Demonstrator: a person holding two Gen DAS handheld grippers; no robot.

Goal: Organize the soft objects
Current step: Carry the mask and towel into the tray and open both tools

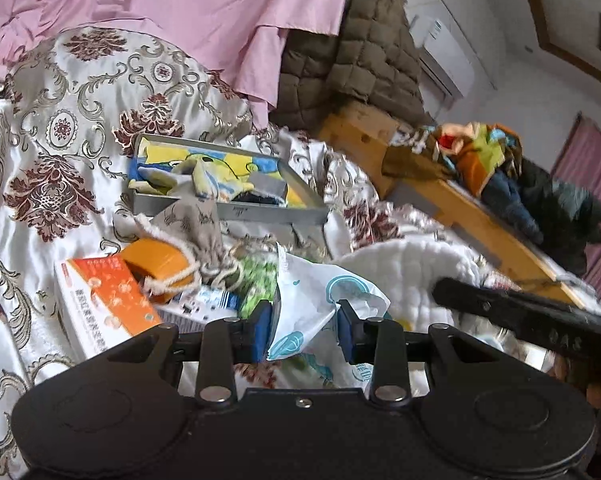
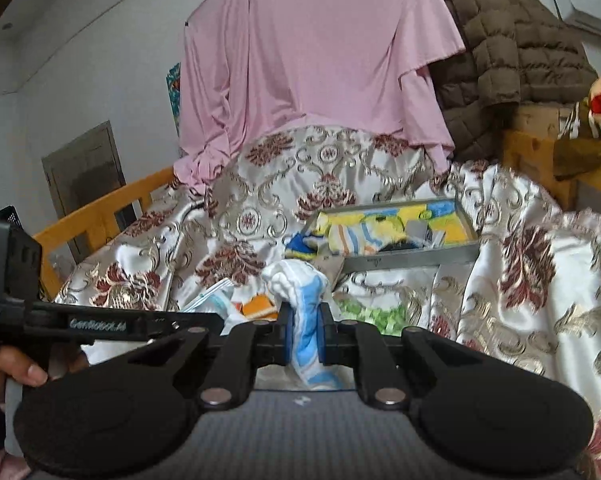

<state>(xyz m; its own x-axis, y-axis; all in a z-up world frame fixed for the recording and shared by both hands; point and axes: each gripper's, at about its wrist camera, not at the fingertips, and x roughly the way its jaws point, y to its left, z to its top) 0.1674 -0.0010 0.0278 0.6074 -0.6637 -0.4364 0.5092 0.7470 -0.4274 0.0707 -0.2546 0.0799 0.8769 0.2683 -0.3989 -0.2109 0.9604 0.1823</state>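
A grey tray (image 1: 260, 212) with folded yellow and blue cloths sits on the patterned bedspread; it also shows in the right wrist view (image 2: 412, 260). My right gripper (image 2: 305, 330) is shut on a white and light-blue cloth (image 2: 306, 320) and holds it up in front of the tray. My left gripper (image 1: 305, 330) is open, with a white and teal printed cloth (image 1: 320, 292) lying between its blue pads (image 1: 263, 330). A grey drawstring pouch (image 1: 198, 220) lies in front of the tray.
An orange and white box (image 1: 104, 304) and an orange tape roll (image 1: 160, 268) lie left of my left gripper. A pink garment (image 2: 320, 60) and a brown quilted jacket (image 2: 512, 60) hang behind. A wooden bed rail (image 1: 480, 216) with piled clothes runs on the right.
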